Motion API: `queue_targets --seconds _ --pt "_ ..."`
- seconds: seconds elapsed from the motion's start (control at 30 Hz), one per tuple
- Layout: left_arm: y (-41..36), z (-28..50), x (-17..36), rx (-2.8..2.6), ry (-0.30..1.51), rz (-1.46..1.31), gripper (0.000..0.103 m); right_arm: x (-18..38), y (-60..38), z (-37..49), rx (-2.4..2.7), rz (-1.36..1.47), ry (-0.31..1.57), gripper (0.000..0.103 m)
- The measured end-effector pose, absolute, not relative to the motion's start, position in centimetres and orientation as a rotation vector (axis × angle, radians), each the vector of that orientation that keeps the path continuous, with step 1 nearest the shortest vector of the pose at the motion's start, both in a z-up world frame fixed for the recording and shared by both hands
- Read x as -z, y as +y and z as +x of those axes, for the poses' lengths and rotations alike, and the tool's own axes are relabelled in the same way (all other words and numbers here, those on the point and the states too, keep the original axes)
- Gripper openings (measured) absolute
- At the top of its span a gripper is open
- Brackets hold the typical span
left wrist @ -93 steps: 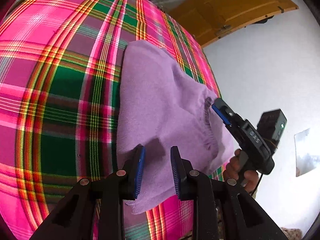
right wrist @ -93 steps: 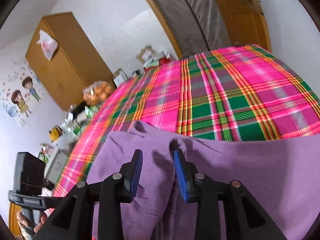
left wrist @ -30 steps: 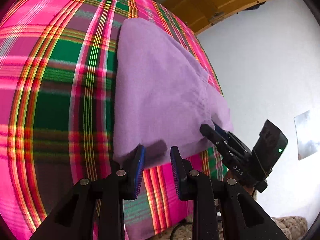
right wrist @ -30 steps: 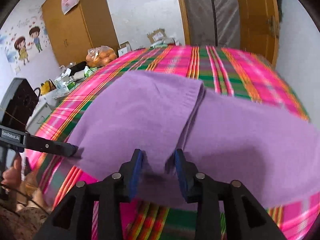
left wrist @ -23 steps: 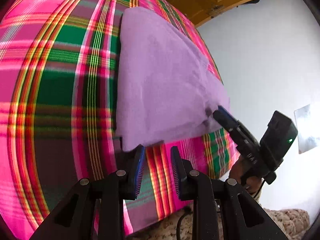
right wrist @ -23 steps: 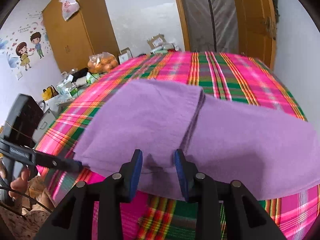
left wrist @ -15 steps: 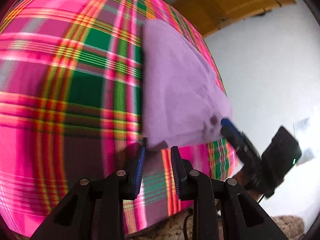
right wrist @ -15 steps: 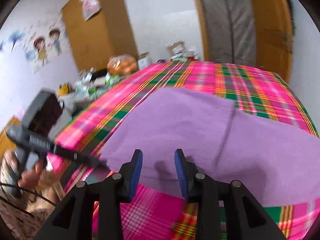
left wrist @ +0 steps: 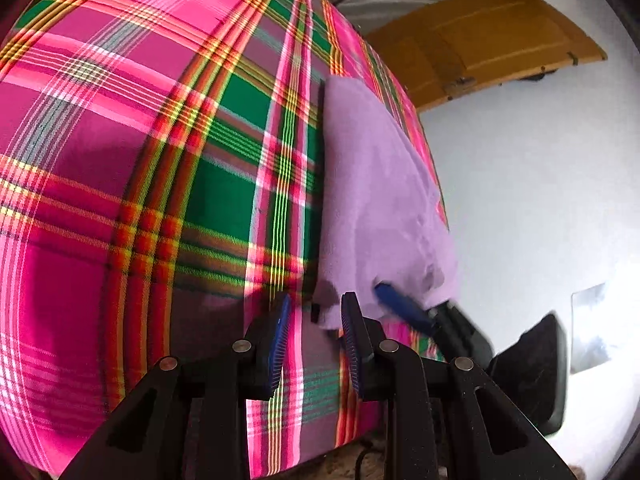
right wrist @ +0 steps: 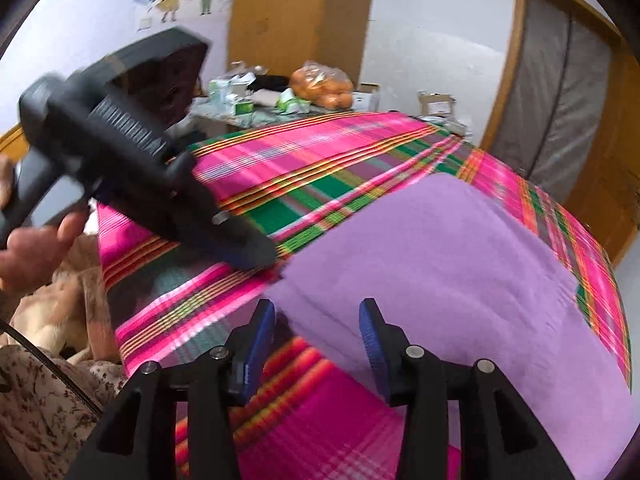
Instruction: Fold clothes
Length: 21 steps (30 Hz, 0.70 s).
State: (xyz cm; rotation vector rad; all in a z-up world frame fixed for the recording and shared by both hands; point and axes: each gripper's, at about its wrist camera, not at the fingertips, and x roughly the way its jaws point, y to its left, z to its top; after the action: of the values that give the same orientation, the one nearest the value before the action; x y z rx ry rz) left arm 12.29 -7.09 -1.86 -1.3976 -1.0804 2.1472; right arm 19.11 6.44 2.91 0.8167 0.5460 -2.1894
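Observation:
A purple garment (right wrist: 440,280) lies folded flat on the pink and green plaid bed cover (right wrist: 312,168). My right gripper (right wrist: 316,332) is wide open at the garment's near left corner, and the cloth edge lies between its fingers without being pinched. In the left wrist view the garment (left wrist: 372,184) runs along the bed's right side. My left gripper (left wrist: 316,320) is open, with the nearest cloth corner just by its right finger. The right gripper's blue fingers (left wrist: 400,306) touch the same near edge. The left gripper's tip (right wrist: 256,256) sits just left of the corner.
A hand (right wrist: 36,248) holds the left gripper's handle. Beige bedding (right wrist: 68,304) is heaped by the bed's near left edge. A cluttered table with a bag of oranges (right wrist: 324,84), a wooden wardrobe (right wrist: 296,12) and a door (left wrist: 480,44) stand beyond the bed.
Both grippers have drawn back from over the garment to its near edge and swung left. The right gripper's fingers have spread wider. The garment now rests flat on the bed.

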Motion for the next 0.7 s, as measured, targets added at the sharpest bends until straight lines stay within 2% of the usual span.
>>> queue_targets --seconds 0.1,0.3,0.7 --pt "-8.5 12.4 2.3 -2.134 -1.106 -1.408 0.027 -2.5 6.0 19.0 2.234 0.813 0.581 0.046" --pt "-7.8 11.5 2.8 -2.097 -1.123 -1.407 0.027 -2.6 6.7 17.9 2.254 0.865 0.499 0.046" --pt "-7.6 11.9 2.7 -2.089 -1.133 -1.399 0.029 -3.1 5.0 16.8 2.32 0.916 0.476 0.046"
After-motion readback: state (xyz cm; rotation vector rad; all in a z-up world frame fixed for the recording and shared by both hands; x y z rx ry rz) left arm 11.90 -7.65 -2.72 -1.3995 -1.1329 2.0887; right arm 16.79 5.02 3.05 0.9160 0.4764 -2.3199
